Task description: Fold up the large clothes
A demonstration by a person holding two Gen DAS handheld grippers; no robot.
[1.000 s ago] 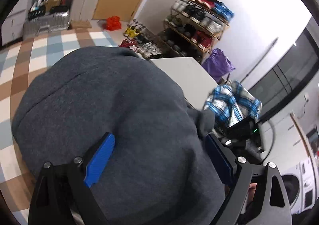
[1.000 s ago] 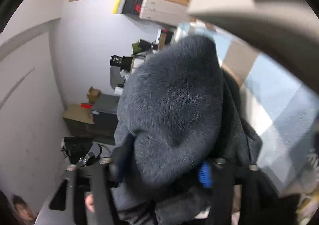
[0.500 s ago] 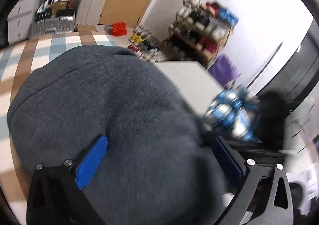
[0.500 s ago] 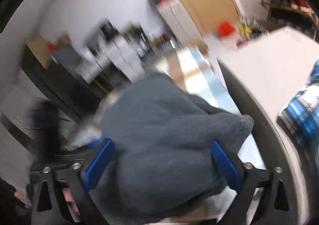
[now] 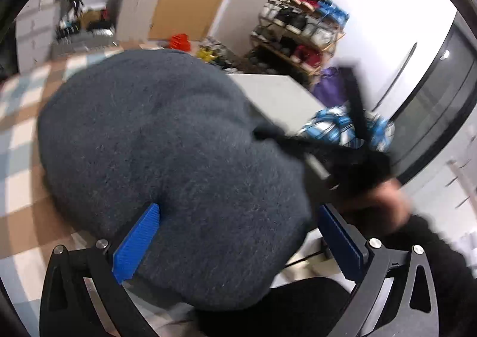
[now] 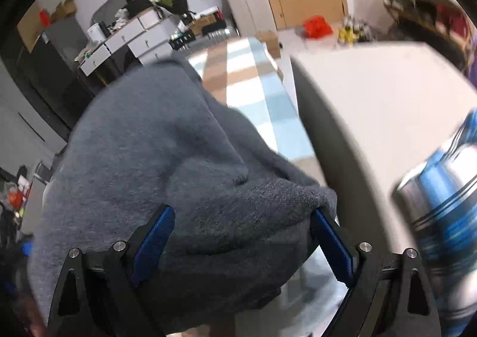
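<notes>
A checked floor of blue, tan and white squares (image 5: 21,134) runs under a cluttered room, with a white table (image 6: 384,104) standing on the right of it.

Nearest, in the left wrist view, the left gripper (image 5: 238,243) stands spread wide with the bulk of a dark grey fleece garment (image 5: 167,158) bulging between its blue pads; the cloth lies against the left pad, but whether the pads press it I cannot tell. In the right wrist view the right gripper (image 6: 241,246) is likewise spread wide around a thick bundle of the same grey garment (image 6: 167,176), cloth filling the gap from pad to pad. The garment hangs bunched between the two grippers, off the table and above the floor. As I judge it, the folding is at an early point: no flat layer or crisp crease shows, and the piece looks gathered, not folded. Spreading it out and making the folds seem still to come.

Further right, a blue and white plaid garment (image 5: 342,126) lies crumpled on the table, unfolded.

Far off, a wooden shoe rack (image 5: 301,35) holds rows of shoes on its shelves. A white cabinet (image 5: 135,6) stands by the wooden doors, its contents hidden. White drawers (image 6: 131,38) at the far left carry loose clutter on top.
</notes>
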